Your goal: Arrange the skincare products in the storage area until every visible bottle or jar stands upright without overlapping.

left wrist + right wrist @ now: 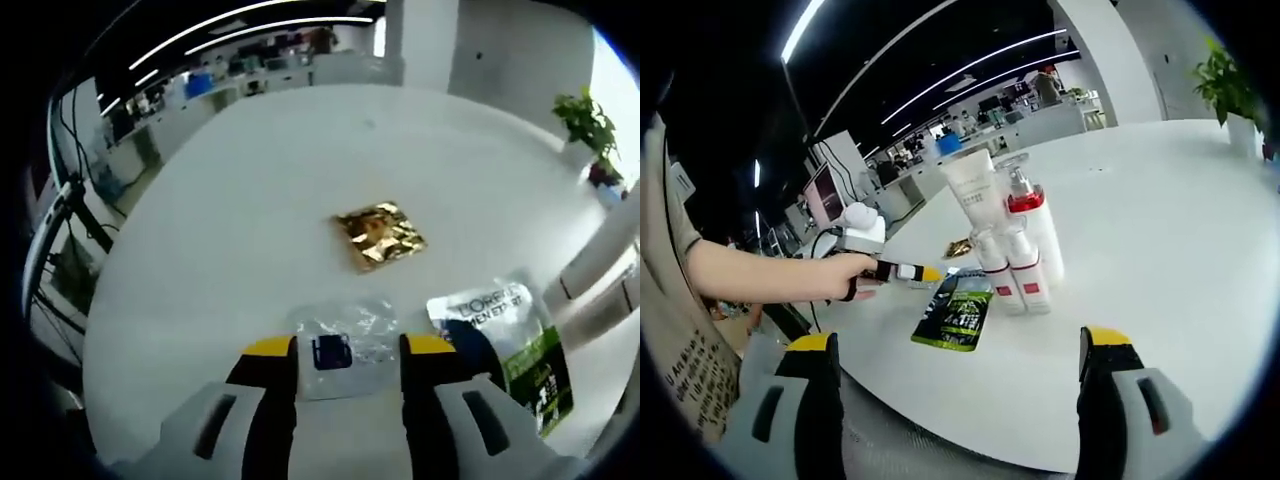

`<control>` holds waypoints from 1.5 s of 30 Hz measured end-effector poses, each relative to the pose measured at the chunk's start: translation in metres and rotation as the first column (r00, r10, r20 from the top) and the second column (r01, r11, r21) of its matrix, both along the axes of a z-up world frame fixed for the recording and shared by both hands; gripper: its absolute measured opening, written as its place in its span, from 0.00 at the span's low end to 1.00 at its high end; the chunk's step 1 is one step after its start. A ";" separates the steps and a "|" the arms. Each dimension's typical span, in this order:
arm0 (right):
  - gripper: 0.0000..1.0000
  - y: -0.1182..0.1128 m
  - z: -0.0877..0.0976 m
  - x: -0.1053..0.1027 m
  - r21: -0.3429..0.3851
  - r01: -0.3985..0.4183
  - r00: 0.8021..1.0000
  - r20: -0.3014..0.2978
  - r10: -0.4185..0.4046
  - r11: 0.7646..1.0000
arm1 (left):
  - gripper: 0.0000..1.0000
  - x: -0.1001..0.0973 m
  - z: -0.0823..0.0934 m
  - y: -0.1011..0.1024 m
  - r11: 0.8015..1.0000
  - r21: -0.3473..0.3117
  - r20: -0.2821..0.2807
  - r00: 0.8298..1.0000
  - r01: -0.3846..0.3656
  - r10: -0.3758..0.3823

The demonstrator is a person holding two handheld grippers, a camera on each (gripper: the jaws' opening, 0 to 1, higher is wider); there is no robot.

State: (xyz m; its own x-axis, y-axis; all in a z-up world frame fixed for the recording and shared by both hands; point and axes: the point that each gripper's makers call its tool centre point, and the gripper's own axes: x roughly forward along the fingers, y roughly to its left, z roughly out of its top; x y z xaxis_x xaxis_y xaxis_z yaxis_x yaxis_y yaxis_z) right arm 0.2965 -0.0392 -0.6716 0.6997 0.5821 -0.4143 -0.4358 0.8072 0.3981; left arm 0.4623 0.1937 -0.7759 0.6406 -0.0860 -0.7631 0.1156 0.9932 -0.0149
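Clear plastic sachet with a dark blue label [338, 350] lying flat on the white round table [250, 200], dead ahead between the jaws of the left gripper [348, 347], which stands spread wide and empty; crinkled gold foil packet [380, 233] further out, green-and-white pouch [520, 345] off to the right; right gripper [955, 345] also gaping, nothing held, well back from the upright cluster of white bottles and tubes [1008, 235]; so left is nearer, probably just a straight push forward.
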 end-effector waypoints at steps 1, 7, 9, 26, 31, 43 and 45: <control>1.00 0.000 0.000 0.000 0.000 0.001 1.000 0.001 -0.001 1.000 | 0.38 0.000 0.000 0.000 1.000 -0.001 0.000 1.000 0.003 -0.003; 1.00 0.000 0.000 0.000 -0.003 0.001 1.000 0.003 -0.001 1.000 | 0.38 0.001 0.006 -0.001 1.000 -0.027 0.020 1.000 -0.010 0.010; 1.00 0.001 0.000 0.000 -0.003 -0.002 1.000 0.004 0.002 1.000 | 0.38 0.001 0.010 -0.002 0.999 -0.032 0.028 1.000 -0.007 0.008; 1.00 0.002 0.003 0.000 -0.015 -0.013 1.000 0.023 0.013 1.000 | 0.38 -0.016 0.020 0.005 0.998 -0.052 0.021 0.999 -0.032 0.034; 1.00 0.002 0.004 0.000 -0.014 -0.011 0.999 0.030 0.011 1.000 | 0.38 -0.026 0.022 0.005 0.998 -0.054 0.019 0.999 -0.044 0.045; 1.00 0.002 0.006 0.000 -0.015 -0.014 0.999 0.044 0.015 1.000 | 0.38 -0.051 0.023 0.001 0.997 -0.060 -0.001 0.999 -0.051 0.051; 1.00 0.003 0.007 0.000 -0.013 -0.015 0.999 0.046 0.016 1.000 | 0.38 -0.053 0.022 0.002 0.997 -0.062 -0.008 0.998 -0.055 0.054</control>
State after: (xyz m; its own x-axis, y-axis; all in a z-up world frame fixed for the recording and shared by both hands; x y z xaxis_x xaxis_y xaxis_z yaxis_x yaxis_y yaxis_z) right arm 0.2963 -0.0365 -0.6648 0.7091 0.5879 -0.3893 -0.4657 0.8051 0.3674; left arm 0.4089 0.1960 -0.7541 0.6410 -0.0987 -0.7611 0.0609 0.9951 -0.0778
